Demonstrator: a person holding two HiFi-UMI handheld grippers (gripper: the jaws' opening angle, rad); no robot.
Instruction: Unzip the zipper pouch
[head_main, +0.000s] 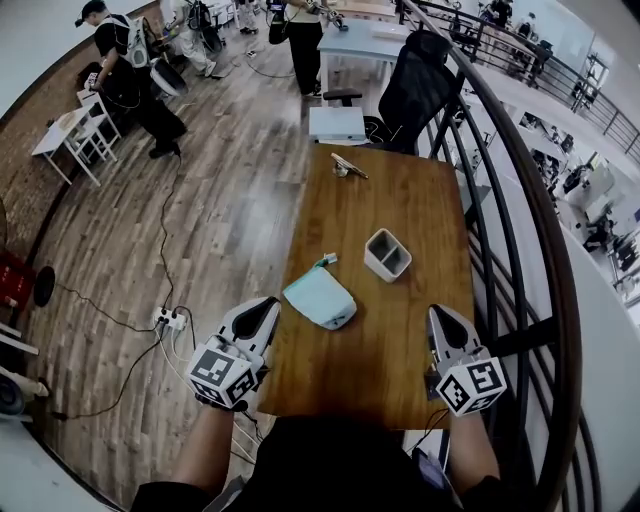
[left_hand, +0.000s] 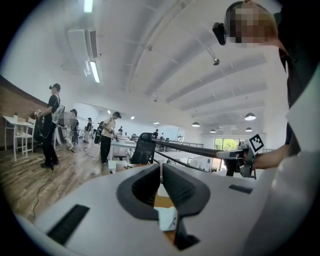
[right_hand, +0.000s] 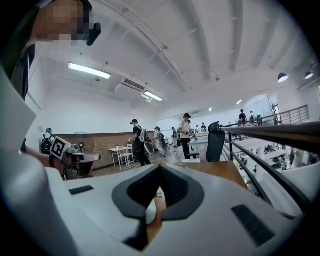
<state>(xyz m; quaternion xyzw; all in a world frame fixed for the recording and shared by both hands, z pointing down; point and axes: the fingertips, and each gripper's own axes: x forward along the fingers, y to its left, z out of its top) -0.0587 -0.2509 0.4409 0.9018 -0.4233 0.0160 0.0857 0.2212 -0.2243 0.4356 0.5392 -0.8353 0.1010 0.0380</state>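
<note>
A pale blue zipper pouch lies flat on the wooden table, its teal pull tab pointing to the far side. My left gripper hovers at the table's near left edge, just left of the pouch, jaws shut and empty. My right gripper hangs over the near right part of the table, apart from the pouch, also shut and empty. In the left gripper view the jaws meet at the left gripper, with a bit of the pouch below them. In the right gripper view the right gripper holds nothing.
A small grey-and-white two-part holder stands right of the pouch. Small items lie at the table's far end, before a black office chair. A dark railing runs along the right. A power strip and cables lie on the floor at left.
</note>
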